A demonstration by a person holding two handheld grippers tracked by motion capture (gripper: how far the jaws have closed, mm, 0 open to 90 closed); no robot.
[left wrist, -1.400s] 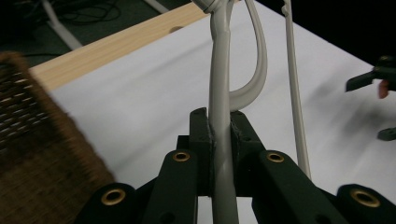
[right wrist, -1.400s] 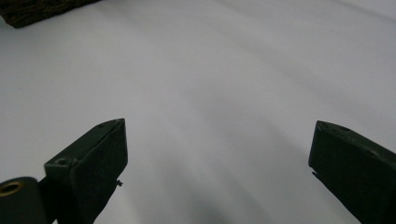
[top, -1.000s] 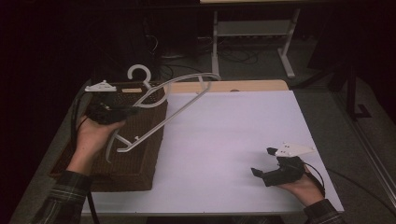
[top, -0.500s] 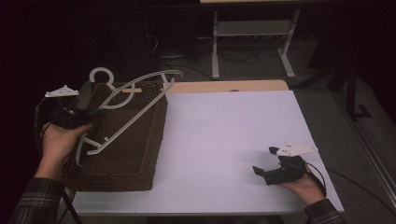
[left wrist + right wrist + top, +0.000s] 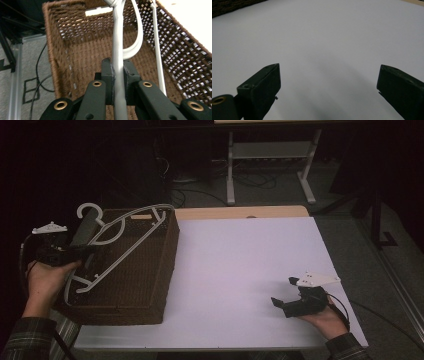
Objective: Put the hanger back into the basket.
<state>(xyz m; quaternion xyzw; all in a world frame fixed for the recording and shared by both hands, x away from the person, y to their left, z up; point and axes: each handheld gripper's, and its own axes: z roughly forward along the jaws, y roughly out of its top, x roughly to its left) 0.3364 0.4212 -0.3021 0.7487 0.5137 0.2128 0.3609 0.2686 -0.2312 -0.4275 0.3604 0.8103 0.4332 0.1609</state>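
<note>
Wicker basket (image 5: 135,285), no readable label | left gripper (image 5: 117,75) clamps white hanger (image 5: 125,227) | right gripper (image 5: 329,92) wide, empty

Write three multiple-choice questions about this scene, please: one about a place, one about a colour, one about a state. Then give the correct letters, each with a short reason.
1. Where does the brown woven wicker basket stand?
A. on the left end of the white table
B. on the floor
C. at the table's right edge

2. What colour is the plastic clothes hanger?
A. red
B. white
C. black

3. In what state is the right tool?
A. shut on the hanger
B. shut on nothing
C. open, holding nothing

Answers:
1 A: the high view shows the basket on the table's left end.
2 B: the hanger looks white against the brown weave, with the left tool shut on its bar.
3 C: the right gripper view shows both jaws wide apart over bare table.
</note>
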